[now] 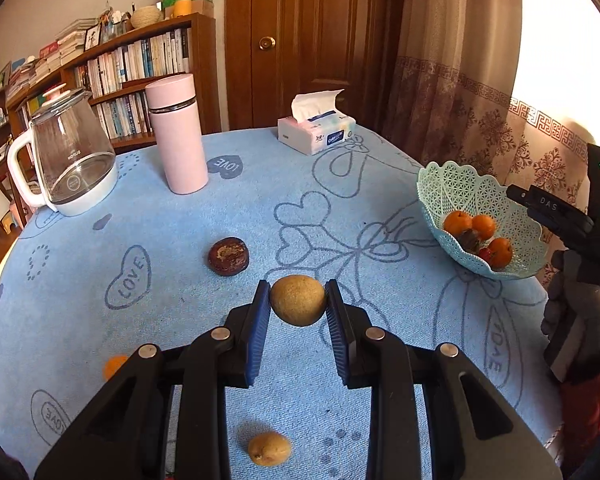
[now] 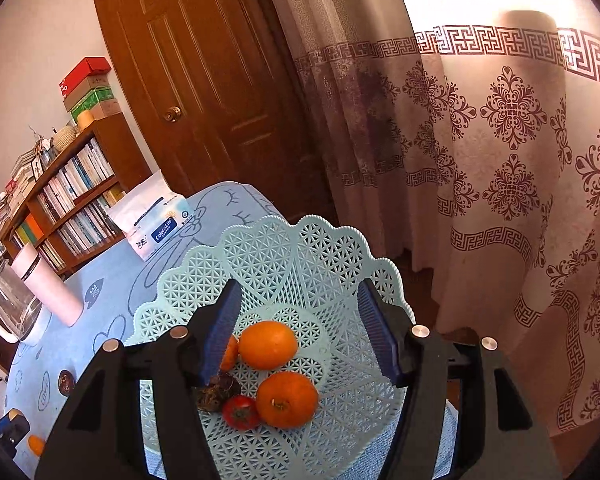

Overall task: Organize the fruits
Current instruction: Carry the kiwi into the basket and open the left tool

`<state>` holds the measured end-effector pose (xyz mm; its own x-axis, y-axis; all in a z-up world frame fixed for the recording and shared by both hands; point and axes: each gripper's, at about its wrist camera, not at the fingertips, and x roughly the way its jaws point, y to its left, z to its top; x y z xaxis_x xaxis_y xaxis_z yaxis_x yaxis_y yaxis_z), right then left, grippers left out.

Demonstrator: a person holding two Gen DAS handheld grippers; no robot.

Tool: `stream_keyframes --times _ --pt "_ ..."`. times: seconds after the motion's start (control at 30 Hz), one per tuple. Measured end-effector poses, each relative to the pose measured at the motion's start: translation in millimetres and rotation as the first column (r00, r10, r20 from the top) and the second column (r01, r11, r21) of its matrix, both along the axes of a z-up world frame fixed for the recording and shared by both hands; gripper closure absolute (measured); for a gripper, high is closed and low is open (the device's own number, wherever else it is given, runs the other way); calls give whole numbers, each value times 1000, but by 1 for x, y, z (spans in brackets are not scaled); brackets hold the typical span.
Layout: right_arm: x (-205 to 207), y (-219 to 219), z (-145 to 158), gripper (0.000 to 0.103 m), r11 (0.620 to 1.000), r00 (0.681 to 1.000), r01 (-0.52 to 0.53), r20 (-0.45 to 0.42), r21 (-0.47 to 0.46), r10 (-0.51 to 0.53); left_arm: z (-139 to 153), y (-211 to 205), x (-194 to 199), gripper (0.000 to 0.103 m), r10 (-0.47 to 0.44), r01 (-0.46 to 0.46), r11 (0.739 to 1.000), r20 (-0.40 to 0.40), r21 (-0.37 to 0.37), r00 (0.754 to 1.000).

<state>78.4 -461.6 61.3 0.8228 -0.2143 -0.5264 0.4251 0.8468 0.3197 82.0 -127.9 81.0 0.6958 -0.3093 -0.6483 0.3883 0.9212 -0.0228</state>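
My left gripper [image 1: 298, 306] is shut on a round tan fruit [image 1: 298, 305], held above the blue tablecloth. A second tan fruit [image 1: 269, 449] lies on the cloth below it, a dark brown fruit [image 1: 228, 256] lies further out, and an orange [image 1: 114, 365] peeks out at the left. The pale green lattice basket [image 1: 452, 184] stands at the right edge with oranges inside. My right gripper [image 2: 298, 332] hangs open over that basket [image 2: 300, 248], nothing between its pads. Under it lie oranges [image 2: 268, 344], a small red fruit [image 2: 241, 412] and a dark fruit [image 2: 216, 394].
A pink flask [image 1: 178, 132], a glass kettle [image 1: 70, 152] and a tissue pack [image 1: 316, 126] stand along the table's far side. A bookshelf [image 1: 140, 64], a wooden door [image 1: 300, 40] and curtains [image 2: 480, 160] lie beyond. A gloved hand [image 1: 576, 308] holds the right gripper.
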Motion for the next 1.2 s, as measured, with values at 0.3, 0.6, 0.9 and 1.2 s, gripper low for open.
stream_keyframes --times 0.3,0.6,0.9,1.2 --pt "-6 6 1 40 1000 1000 -9 29 1 9 -2 -65 13 75 -105 104 994 17 34 994" --pt "-12 6 3 30 1000 999 12 50 13 -13 0 -122 20 75 -222 221 975 26 29 975" --pt "-12 5 3 30 1000 999 13 50 22 -14 -11 -148 43 75 -257 257 966 -30 8 966" --pt "-10 4 1 30 1000 999 9 45 25 -10 -15 -152 51 41 -243 243 970 -33 1 969"
